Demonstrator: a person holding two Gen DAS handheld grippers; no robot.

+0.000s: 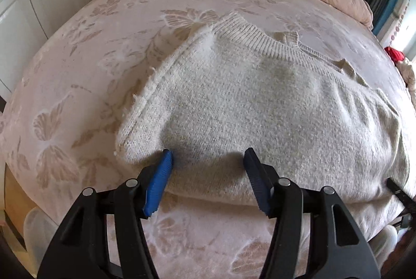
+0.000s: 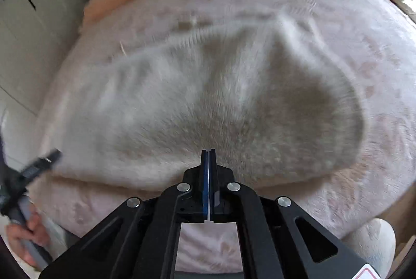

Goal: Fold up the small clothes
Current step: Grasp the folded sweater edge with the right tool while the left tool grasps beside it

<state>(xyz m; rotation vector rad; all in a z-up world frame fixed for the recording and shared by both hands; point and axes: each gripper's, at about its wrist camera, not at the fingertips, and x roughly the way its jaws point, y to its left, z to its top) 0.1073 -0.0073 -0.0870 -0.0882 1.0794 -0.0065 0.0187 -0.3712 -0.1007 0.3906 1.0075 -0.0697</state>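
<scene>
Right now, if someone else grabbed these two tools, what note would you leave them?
Left gripper: open, its tips at the near edge of the sweater, holding nothing.
Right gripper: shut, at the same near edge; whether it pinches any knit is unclear, as that view is blurred.
Sweater lies on the bed, collar far, one sleeve folded in over the body.
Left to do: finish folding. Whether the other sleeve is in, I can't tell.

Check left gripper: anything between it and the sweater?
Nothing visible. The left gripper is open with its fingertips right at the sweater near edge, which lies bare on the bedspread.
</scene>
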